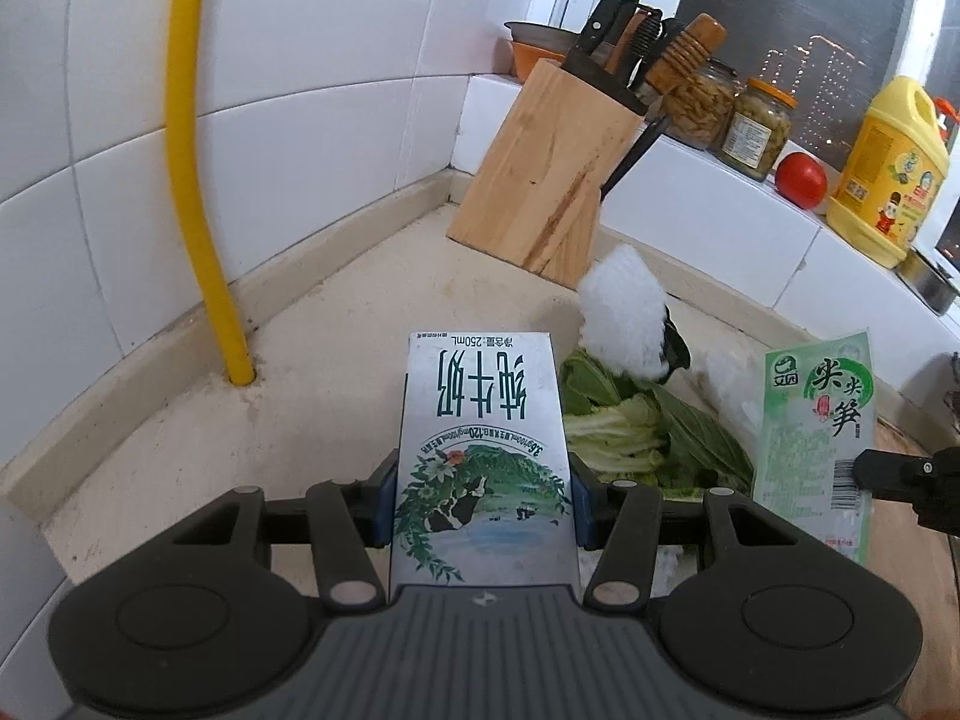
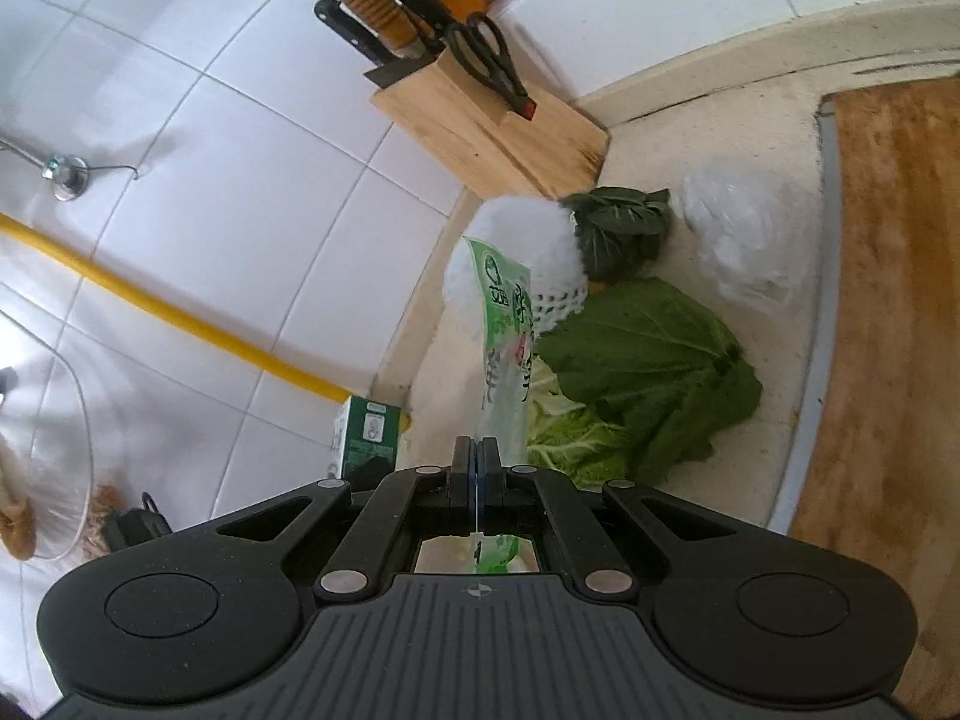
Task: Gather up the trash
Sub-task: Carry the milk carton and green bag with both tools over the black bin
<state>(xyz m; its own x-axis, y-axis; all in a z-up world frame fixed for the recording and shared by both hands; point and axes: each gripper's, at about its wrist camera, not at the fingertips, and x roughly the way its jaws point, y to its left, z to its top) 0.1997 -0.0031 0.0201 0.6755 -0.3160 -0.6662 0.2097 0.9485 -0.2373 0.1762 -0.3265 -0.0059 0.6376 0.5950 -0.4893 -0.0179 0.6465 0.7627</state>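
A white and blue milk carton [image 1: 480, 450] with a green leaf and cow print stands upright between my left gripper's [image 1: 483, 498] blue pads, lifted off the beige counter [image 1: 336, 312]. My right gripper [image 2: 478, 468] is shut on the lower end of a flat green snack packet [image 2: 504, 330]; the packet [image 1: 816, 438] also hangs at the right of the left wrist view, pinched by the right gripper [image 1: 870, 471]. On the counter between them lie green vegetable leaves [image 2: 654, 360], a white foam fruit net [image 2: 522, 240] and a crumpled clear plastic bag [image 2: 738, 234]. The carton's green side [image 2: 366, 438] shows left of the right gripper.
A wooden knife block [image 1: 540, 180] with knives stands in the tiled corner. A yellow pipe [image 1: 192, 150] runs down the wall into the counter. Jars [image 1: 756, 126], a tomato [image 1: 801, 180] and a yellow bottle [image 1: 888, 174] line the window ledge. A wooden cutting board [image 2: 888, 300] lies to the right.
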